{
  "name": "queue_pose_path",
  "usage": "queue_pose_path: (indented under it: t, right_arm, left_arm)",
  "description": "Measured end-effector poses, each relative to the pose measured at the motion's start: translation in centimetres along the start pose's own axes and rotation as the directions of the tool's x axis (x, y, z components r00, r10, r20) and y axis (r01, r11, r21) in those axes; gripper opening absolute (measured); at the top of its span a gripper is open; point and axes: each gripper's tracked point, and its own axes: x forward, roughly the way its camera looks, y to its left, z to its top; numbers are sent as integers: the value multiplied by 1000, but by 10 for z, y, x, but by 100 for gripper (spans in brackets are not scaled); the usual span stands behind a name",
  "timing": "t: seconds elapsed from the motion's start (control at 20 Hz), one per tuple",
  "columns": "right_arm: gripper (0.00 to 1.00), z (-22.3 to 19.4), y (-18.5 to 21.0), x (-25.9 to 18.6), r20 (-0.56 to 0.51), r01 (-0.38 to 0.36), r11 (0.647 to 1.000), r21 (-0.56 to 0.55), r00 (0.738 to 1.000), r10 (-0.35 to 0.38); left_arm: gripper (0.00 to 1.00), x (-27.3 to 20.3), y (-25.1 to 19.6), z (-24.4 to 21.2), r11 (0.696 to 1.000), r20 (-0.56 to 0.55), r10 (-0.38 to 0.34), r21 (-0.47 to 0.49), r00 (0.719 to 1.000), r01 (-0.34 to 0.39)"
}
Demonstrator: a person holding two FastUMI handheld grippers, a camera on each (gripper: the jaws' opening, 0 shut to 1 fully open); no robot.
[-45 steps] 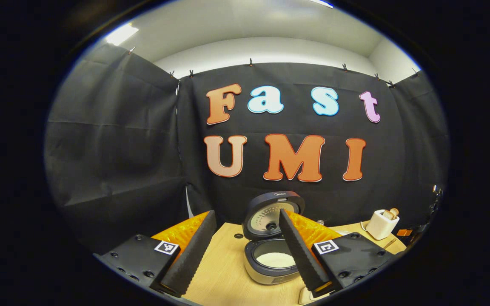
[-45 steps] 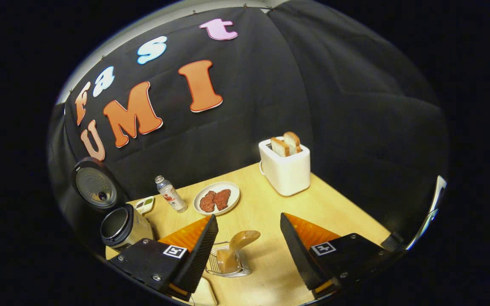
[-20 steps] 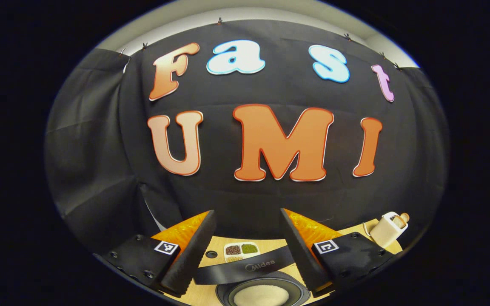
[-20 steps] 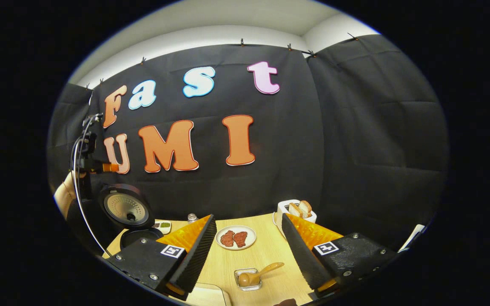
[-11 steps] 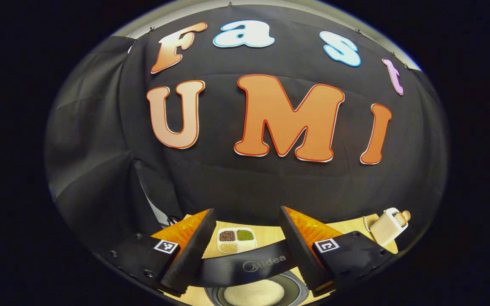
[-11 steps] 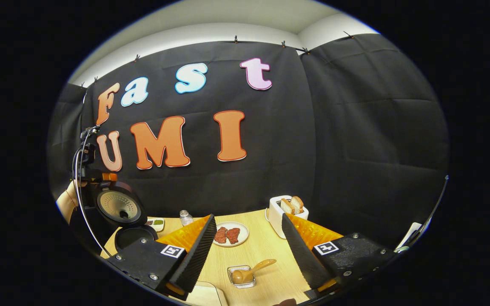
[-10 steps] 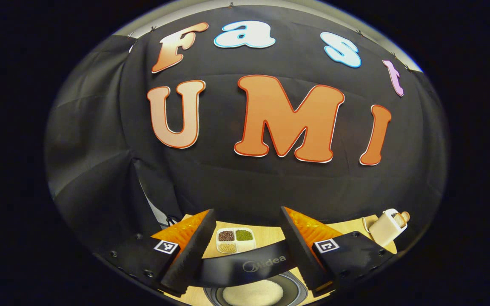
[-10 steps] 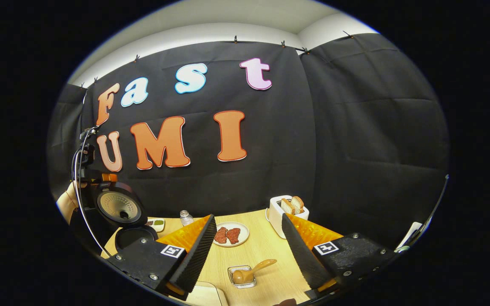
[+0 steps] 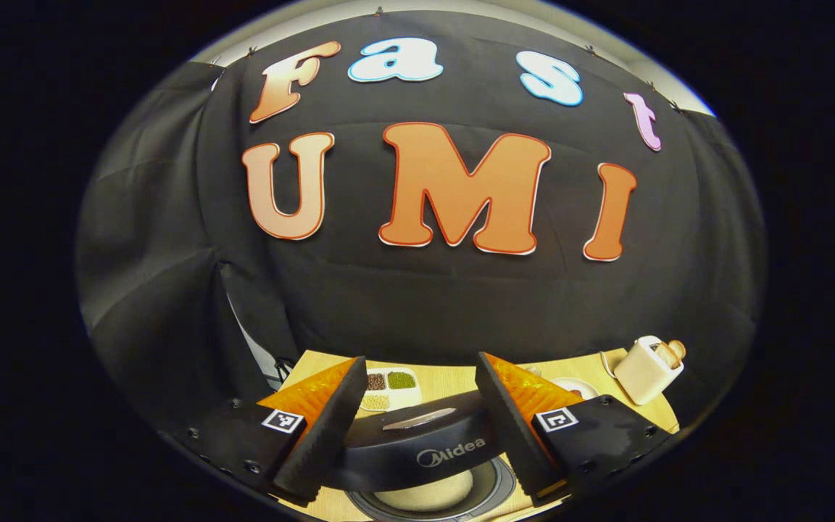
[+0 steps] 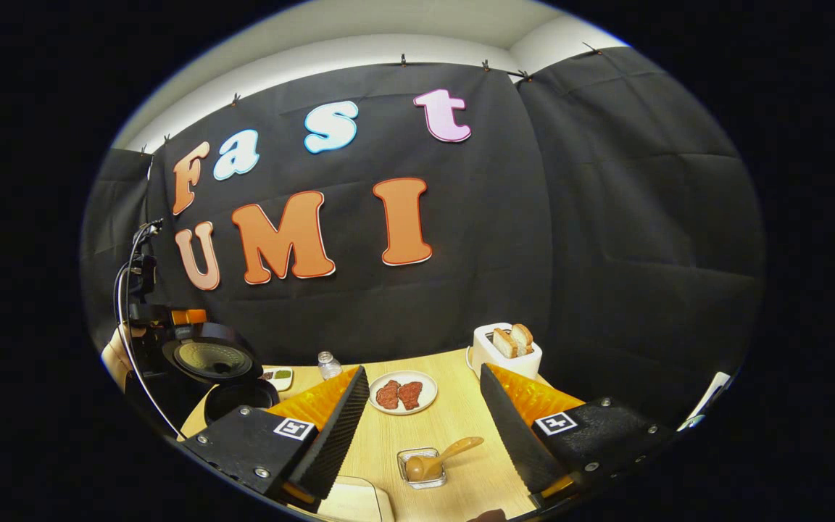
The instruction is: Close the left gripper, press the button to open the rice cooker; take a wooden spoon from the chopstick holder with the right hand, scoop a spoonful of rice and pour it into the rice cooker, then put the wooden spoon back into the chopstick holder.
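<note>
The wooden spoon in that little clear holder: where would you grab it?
Probably by the handle. The light wooden spoon sits bowl-down in the small clear holder, its handle slanting up and right, free of the rim. The open right gripper could come from above, fingers either side of the handle.

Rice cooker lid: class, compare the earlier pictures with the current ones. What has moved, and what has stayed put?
The rice cooker lid has swung down from upright to partly closed, with the left gripper above and behind it, fingers apart. The rice inside is now half hidden. Unchanged: the wooden spoon in its holder, the right gripper open and empty, the toaster and the plate.
</note>
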Motion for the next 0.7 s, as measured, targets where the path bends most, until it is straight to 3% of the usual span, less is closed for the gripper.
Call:
queue_pose_path:
  t: [0.45, 0.6, 0.7]
  right_arm:
    - [95, -13, 2, -6, -30, -65, 998, -16, 998, 64]
    - [95, -22, -2, -10, -55, -71, 997, -31, 996, 70]
    - [95, -29, -5, -13, -72, -72, 997, -42, 995, 69]
  left_arm:
    - [99, -32, -28, -121, 1000, -123, -2, -26, 992, -2]
    - [100, -37, -28, -144, 998, -79, 7, -56, 997, -12]
    - [100, -38, -33, -159, 1000, -47, 20, -22, 999, -21]
